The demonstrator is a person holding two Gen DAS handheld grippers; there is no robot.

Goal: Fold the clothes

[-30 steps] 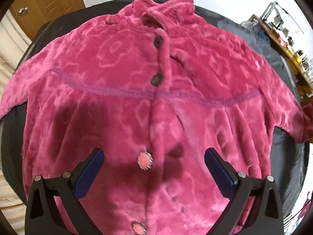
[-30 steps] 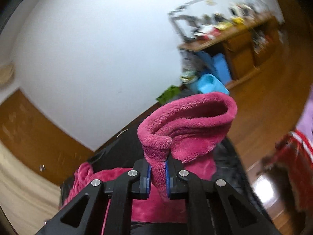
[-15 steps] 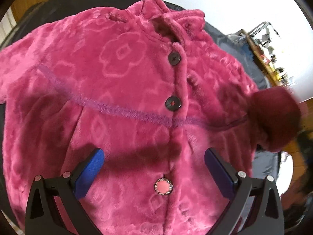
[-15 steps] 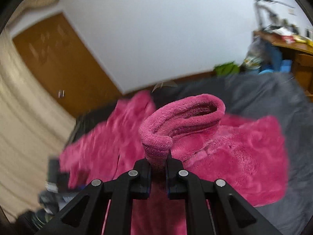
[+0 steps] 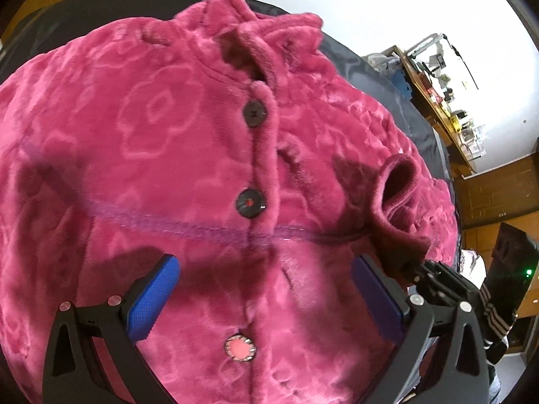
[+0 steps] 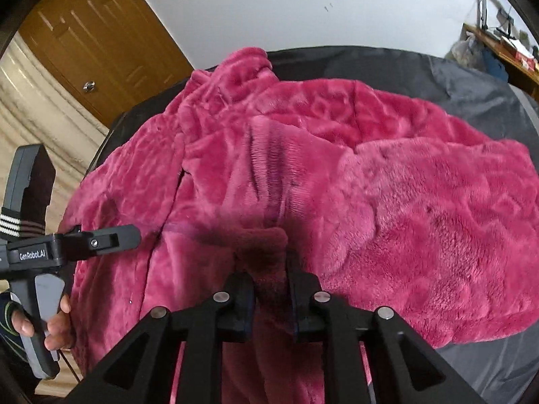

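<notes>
- Lying spread, front up and buttoned, the pink fleece jacket covers most of the dark round counter; only a rim of bare dark cloth shows beyond its collar and on the right.
- Its right sleeve is folded in across the body, the cuff resting near the purple seam.
- Right gripper: fingers have just been easing apart, yet the cuff sits pinched between them.
- Left gripper: blue-padded fingers spread wide above the lower front, nothing between them.
- Open floor lies past the counter's right edge; a cluttered wooden shelf stands against the wall.
</notes>
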